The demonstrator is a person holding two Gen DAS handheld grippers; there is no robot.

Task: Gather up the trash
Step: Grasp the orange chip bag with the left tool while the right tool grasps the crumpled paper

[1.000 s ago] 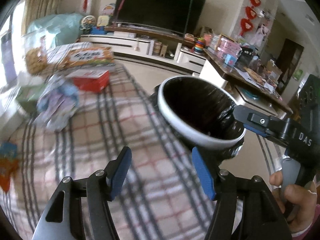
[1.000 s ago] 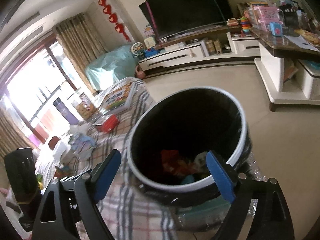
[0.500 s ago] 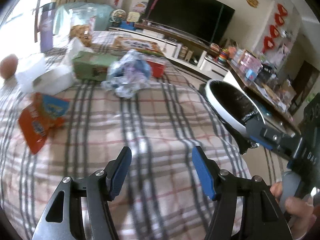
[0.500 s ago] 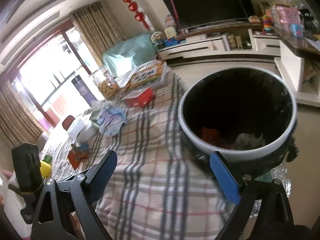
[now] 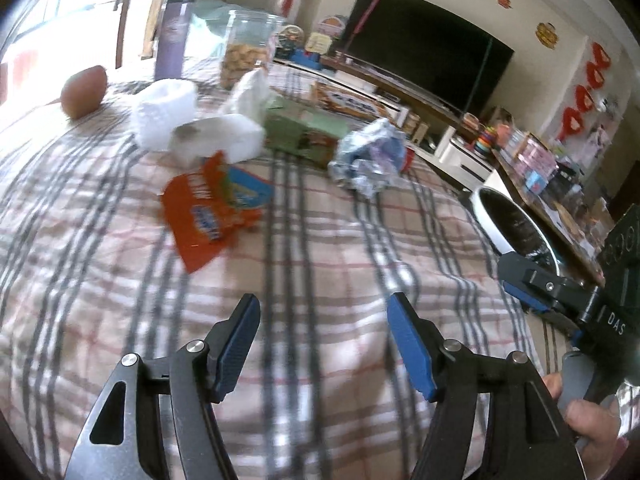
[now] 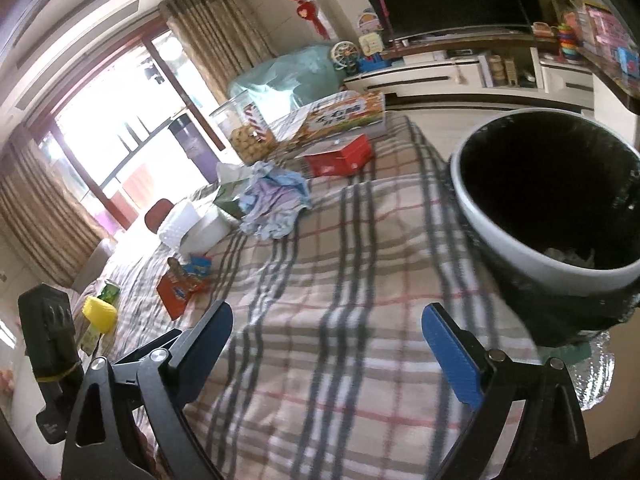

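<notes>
Trash sat on the plaid cloth (image 5: pixel 320 280): orange wrapper (image 5: pixel 208 216) flat near the middle-left, crumpled foil wrapper (image 5: pixel 368 164) further back and right, well apart from it. Bin (image 6: pixel 560 208), white rim with black liner, stood at the table's right edge, some scraps visible low inside; in the left wrist view it showed only partly, behind the other tool. Left gripper (image 5: pixel 324 344) hung over bare cloth short of the orange wrapper, fingers spread about halfway and opening a touch, nothing between them. Right gripper (image 6: pixel 328 352) also over bare cloth, just beside the bin, fingers spread wide, empty. A hand (image 5: pixel 588 420) gripped the right tool's handle at the lower right of the left wrist view. Behind the orange wrapper: two tissue rolls (image 5: pixel 168 116), touching or nearly so, a green tissue box (image 5: pixel 296 128) just beside them, a brown egg-shaped object (image 5: pixel 84 92) off to the far left. Further back: clear jar (image 5: pixel 248 48) of snacks, purple bottle (image 5: pixel 172 36), red box (image 6: pixel 340 156), a large flat colourful box (image 6: pixel 344 116). Yellow object (image 6: pixel 100 312) near the left table edge in the right wrist view, type unclear. TV (image 5: pixel 424 44) on the far wall. Both views motion-blurred on the cloth.
</notes>
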